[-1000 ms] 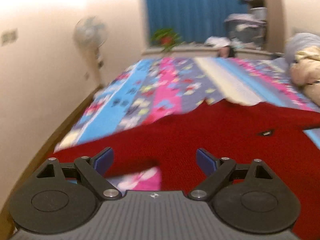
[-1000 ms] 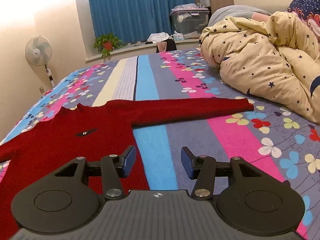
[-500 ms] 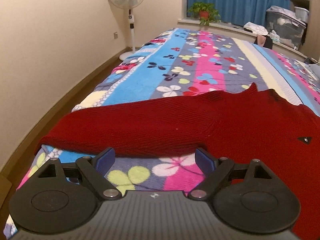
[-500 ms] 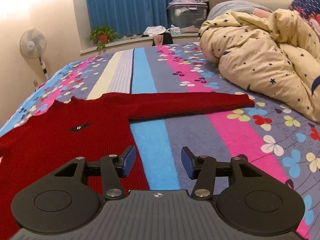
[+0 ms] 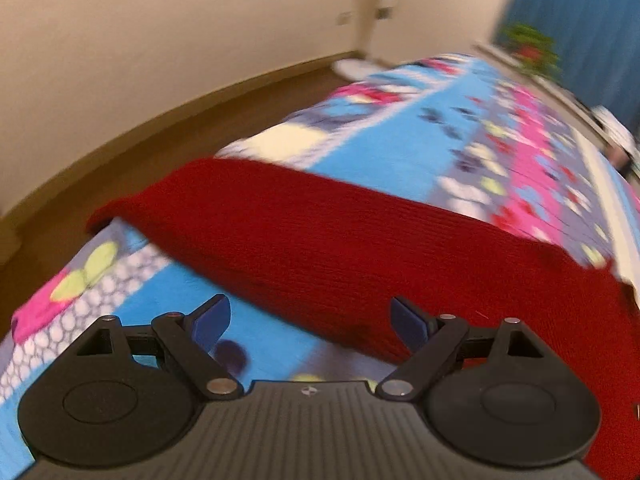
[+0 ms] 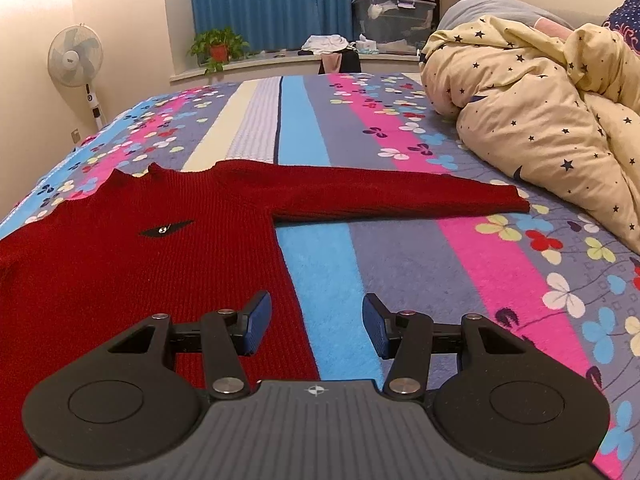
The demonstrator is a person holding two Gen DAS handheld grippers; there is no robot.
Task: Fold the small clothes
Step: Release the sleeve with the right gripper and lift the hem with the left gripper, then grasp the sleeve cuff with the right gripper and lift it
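The bed [image 6: 320, 248] fills both views, covered by a bedspread [image 6: 472, 264] striped in blue, pink, grey and cream with small flower prints. At the bed's right side in the right wrist view a cream duvet [image 6: 540, 120] dotted with dark stars is bunched up in a heap. Flat on the bedspread lies the red knitted sweater [image 6: 132, 264], front up, collar toward the far end of the bed, a small dark eye-shaped patch [image 6: 166, 229] on its chest; its one sleeve [image 6: 400, 196] stretches straight out toward the duvet and ends just short of it. In the blurred left wrist view the other sleeve [image 5: 320, 240] runs across the picture to the edge of the bed nearest the wall, its cuff end hanging at the edge above the brown floor [image 5: 140, 152]. Beyond the bed a blue curtain [image 6: 280, 0] hangs behind a window ledge that carries a potted plant [image 6: 218, 46], and a standing fan [image 6: 76, 60] is by the wall. The left claw [image 5: 310, 322] is spread wide with nothing between its blue pads, poised above the bedspread just in front of the sleeve's near edge. The right claw [image 6: 316, 326] is about half open and empty, above the sweater's side edge, one pad over red knit and the other over the blue stripe.
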